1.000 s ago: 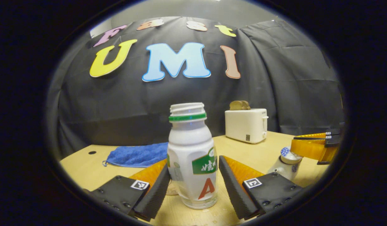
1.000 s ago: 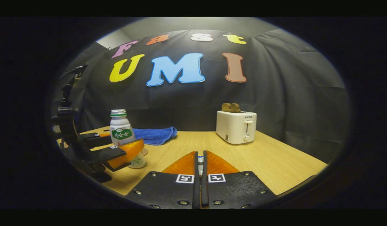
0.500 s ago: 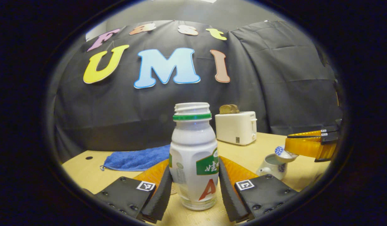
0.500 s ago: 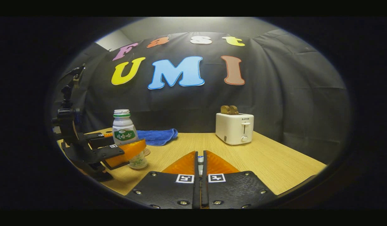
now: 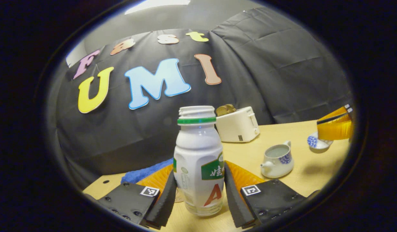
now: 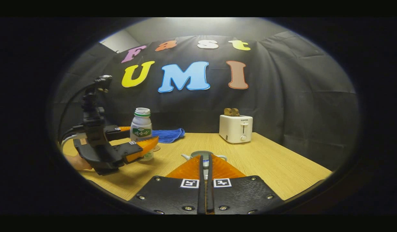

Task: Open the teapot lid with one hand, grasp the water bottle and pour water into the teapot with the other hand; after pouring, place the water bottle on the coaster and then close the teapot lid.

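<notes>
Black cloth backs a pale wooden table [image 6: 282,167] carrying a white toaster [image 6: 236,128] with bread in its slots and a crumpled blue towel [image 6: 168,134] at the rear. Nearer, the left gripper [image 5: 200,190] has both fingers pressed against the flanks of the uncapped white water bottle [image 5: 198,161], which the left gripper view shows tilted slightly, its base at or just off the tabletop; which, cannot be told. Partly hidden behind the bottle's base lies a small round disc [image 6: 156,148], probably the coaster. To the right stands the blue-patterned white teapot [image 5: 277,160], its mouth uncovered. Off to its side the right gripper [image 5: 329,137] holds the teapot lid [image 5: 316,141] clear of the pot, its jaws together, pinching the lid's knob. Judgement: bottle gripped and pot uncovered fit either carrying to pour or returning toward the coaster. Either way, the squeeze should stay at mid-body, the open neck level in transit, and the lid well aside of the pot's mouth.
</notes>
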